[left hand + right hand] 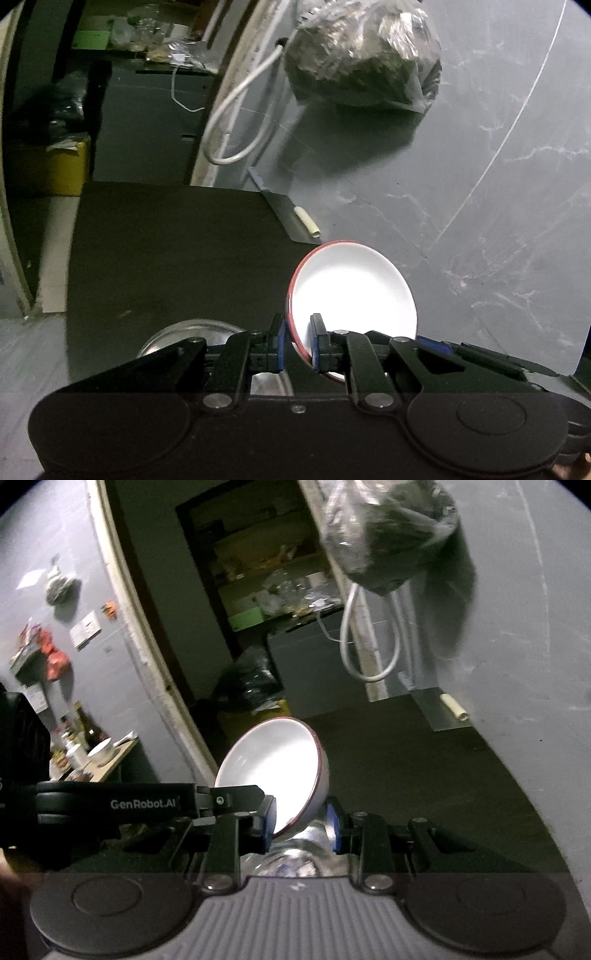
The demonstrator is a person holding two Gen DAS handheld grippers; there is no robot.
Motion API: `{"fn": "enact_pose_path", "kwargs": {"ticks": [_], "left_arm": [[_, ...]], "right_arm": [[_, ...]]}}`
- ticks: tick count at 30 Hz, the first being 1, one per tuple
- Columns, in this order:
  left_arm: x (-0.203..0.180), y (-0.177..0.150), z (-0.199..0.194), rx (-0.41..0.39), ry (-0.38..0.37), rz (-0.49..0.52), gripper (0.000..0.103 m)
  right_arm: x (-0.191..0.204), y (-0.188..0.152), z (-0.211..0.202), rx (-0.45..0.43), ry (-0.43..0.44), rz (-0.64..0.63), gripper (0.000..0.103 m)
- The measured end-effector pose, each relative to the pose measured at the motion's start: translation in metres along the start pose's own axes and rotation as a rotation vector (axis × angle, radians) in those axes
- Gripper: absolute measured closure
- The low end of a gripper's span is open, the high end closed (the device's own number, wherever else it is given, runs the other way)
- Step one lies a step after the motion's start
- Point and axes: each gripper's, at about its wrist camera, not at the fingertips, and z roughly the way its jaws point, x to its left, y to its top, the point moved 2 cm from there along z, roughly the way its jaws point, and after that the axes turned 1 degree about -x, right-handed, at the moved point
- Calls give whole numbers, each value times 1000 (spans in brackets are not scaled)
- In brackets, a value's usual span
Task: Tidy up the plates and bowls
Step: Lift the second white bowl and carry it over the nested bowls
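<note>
Both grippers are up off the bench, each with a red-rimmed dish pinched by its rim.

The left gripper [298,341] has its fingers nipped tight on the edge of a white plate [354,291], tilted over the dark bench [166,251]. The right gripper [301,825] has narrow fingers clamped on the rim of a white bowl [275,771], tipped on its side above a steel basin [291,860]. A plastic bag [364,55] hangs on the wall behind.

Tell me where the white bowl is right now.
The white bowl is low in the right wrist view, tilted and clamped by its rim in the right gripper, above a shiny metal dish.
</note>
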Motion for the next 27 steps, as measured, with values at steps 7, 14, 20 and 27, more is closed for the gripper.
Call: {"fn": "enact_pose_path", "kwargs": {"ticks": [7, 14, 20, 27], "left_arm": [[16, -18, -29, -7, 20, -36, 89], [27, -47, -47, 36, 22, -94, 89], [30, -72, -53, 93, 26, -118, 88], [36, -98, -59, 169, 36, -147, 88]], "right_arm": [[30, -11, -5, 33, 40, -45, 71], [38, -29, -12, 116, 88, -52, 70], [38, -44, -16, 200, 104, -60, 70], [39, -64, -16, 309, 128, -81, 70]]}}
